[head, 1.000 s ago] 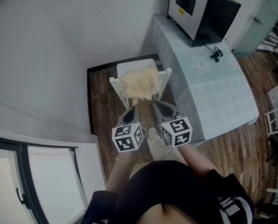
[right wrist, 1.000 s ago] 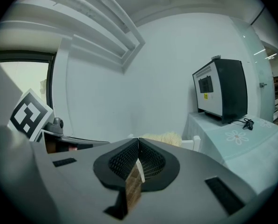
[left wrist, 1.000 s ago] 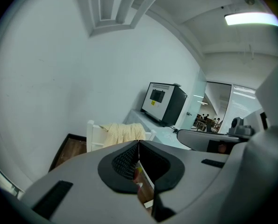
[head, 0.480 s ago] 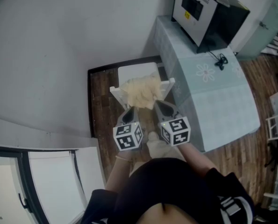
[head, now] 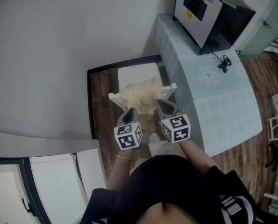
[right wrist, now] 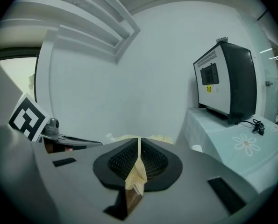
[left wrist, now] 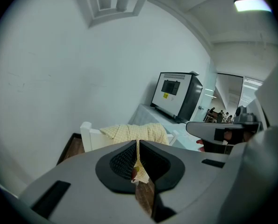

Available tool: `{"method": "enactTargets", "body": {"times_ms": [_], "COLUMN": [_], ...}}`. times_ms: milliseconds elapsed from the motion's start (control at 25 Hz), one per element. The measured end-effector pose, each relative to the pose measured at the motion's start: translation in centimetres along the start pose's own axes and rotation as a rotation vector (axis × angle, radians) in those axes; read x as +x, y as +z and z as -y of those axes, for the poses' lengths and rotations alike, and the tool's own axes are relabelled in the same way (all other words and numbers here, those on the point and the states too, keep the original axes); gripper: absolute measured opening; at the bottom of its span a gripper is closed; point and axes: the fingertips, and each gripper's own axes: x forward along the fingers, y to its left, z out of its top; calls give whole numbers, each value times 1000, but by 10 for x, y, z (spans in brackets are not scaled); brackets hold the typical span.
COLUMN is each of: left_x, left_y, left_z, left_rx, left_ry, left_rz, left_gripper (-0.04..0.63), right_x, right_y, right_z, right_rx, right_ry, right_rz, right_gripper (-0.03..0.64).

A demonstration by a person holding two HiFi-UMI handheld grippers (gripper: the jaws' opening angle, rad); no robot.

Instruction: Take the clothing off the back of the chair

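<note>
A pale yellow checked garment [head: 139,96] hangs bunched over the back rail of a white chair [head: 114,97], straight ahead of me. My left gripper [head: 131,112] is shut on a fold of the garment [left wrist: 135,133], and cloth shows pinched between its pads. My right gripper [head: 161,105] is shut on another fold [right wrist: 138,171] a little to the right. Both point forward and slightly down at the chair back. The chair's post [left wrist: 86,133] and rail show under the cloth in the left gripper view.
A table with a light blue flowered cloth [head: 213,87] stands close to the chair's right and carries a black-and-white microwave [head: 209,8]. A white wall [head: 45,55] runs along the left, with a window frame [head: 36,181] at the lower left. Wooden floor [head: 99,92] surrounds the chair.
Both grippers have moved together and sunk a little, each keeping its pinch on the garment. The cloth now lies more bunched on the chair's back rail.
</note>
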Motion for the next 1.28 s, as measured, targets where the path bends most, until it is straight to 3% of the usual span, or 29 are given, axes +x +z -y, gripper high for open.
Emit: {"method": "enactTargets", "body": {"times_ms": [240,360,720,1280], "left_x": [24,35,63,96], "left_y": [2,1,-7,-14], "left_z": [-8,-12,-29,-42], "left_rx": [-3,-1,1,-52], "left_ry": [20,30,96,102], "left_rz": [-10,-16,-32,-61], "left_gripper": [8,84,230,279], "right_x": [21,31,57,87], "right_y": [-8,-14,-27,-45], "right_z": [18,25,44,58], "right_rx": [-10,-7,3,-10], "right_ry": [-5,-8,-12,-7], "right_rz": [-41,-57,-119,-191], "right_gripper": [15,22,180,229]}}
